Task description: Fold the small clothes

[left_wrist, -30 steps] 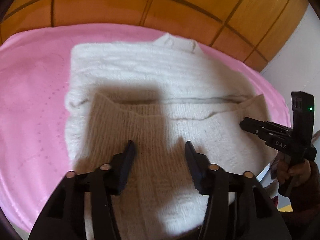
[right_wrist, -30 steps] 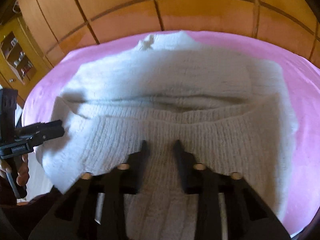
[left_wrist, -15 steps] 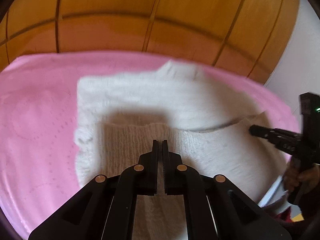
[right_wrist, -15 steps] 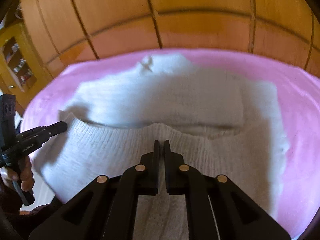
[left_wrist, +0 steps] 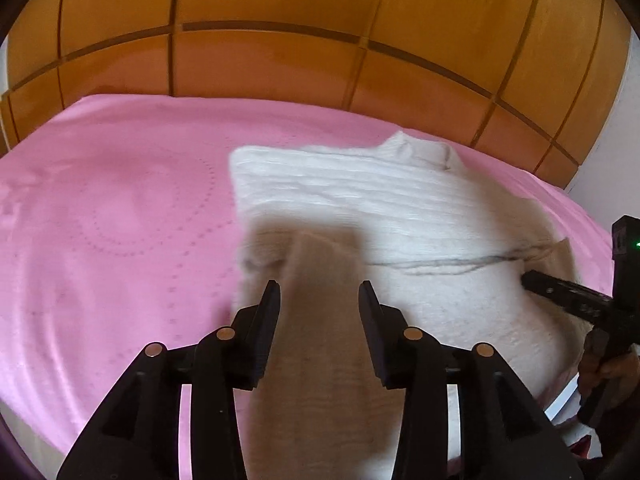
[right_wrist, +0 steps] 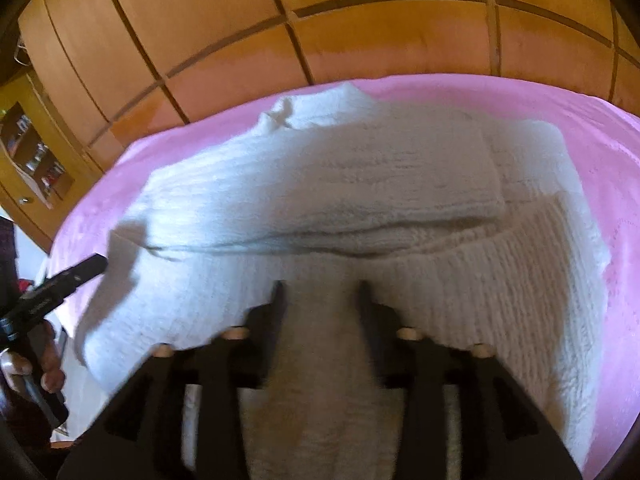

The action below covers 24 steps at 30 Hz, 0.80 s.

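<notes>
Here we have both hand-held grippers, left and right, with jaws just parted and the knit released. The white sweater lies on the pink bed, directly ahead, long axis crosswise, equally near both.

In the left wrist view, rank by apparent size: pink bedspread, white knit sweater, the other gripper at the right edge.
1. pink bedspread
2. white knit sweater, though nearness to the camera enlarges its front part
3. right gripper, smallest, partly cut off by the frame
</notes>
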Each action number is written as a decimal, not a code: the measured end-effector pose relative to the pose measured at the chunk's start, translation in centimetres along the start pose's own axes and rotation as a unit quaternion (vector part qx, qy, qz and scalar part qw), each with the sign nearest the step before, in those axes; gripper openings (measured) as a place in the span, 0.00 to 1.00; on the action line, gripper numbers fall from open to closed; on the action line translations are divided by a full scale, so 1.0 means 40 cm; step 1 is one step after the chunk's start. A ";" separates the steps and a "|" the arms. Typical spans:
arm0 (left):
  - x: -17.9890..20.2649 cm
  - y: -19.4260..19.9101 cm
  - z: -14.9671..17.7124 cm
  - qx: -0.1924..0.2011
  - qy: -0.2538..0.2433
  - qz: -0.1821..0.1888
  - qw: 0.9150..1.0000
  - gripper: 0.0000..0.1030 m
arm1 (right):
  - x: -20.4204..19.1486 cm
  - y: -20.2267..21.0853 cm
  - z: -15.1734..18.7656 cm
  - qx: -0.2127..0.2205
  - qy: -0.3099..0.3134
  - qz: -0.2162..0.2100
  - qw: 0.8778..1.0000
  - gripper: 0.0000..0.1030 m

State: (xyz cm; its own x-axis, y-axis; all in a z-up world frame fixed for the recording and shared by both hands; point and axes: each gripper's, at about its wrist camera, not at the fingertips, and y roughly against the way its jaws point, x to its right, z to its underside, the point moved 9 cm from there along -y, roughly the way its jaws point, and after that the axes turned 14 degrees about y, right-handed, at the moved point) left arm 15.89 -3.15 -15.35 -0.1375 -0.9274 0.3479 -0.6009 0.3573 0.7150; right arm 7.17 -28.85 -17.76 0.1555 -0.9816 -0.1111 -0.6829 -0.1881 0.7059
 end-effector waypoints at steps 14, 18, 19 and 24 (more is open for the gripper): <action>0.006 -0.050 0.039 -0.019 -0.049 0.010 0.999 0.22 | 0.197 0.176 0.013 0.016 0.009 0.143 0.990 0.53; 0.005 -0.033 0.038 -0.010 -0.057 0.008 0.998 0.10 | 0.221 0.134 0.043 -0.008 -0.003 0.141 0.990 0.18; 0.005 -0.029 0.040 -0.008 -0.060 0.007 0.998 0.08 | 0.220 0.125 0.050 -0.019 0.002 0.140 0.990 0.08; 0.002 0.027 0.029 0.017 -0.057 0.013 0.998 0.05 | 0.207 0.152 0.052 -0.021 0.015 0.147 0.989 0.06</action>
State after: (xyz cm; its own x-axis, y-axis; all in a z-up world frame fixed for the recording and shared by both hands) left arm 14.30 -2.98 -15.26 -0.2411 -0.9252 0.2930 -0.6222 0.3791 0.6849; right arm 2.80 -38.19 -15.84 -0.0235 -0.9921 0.1232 -0.6715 0.1070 0.7332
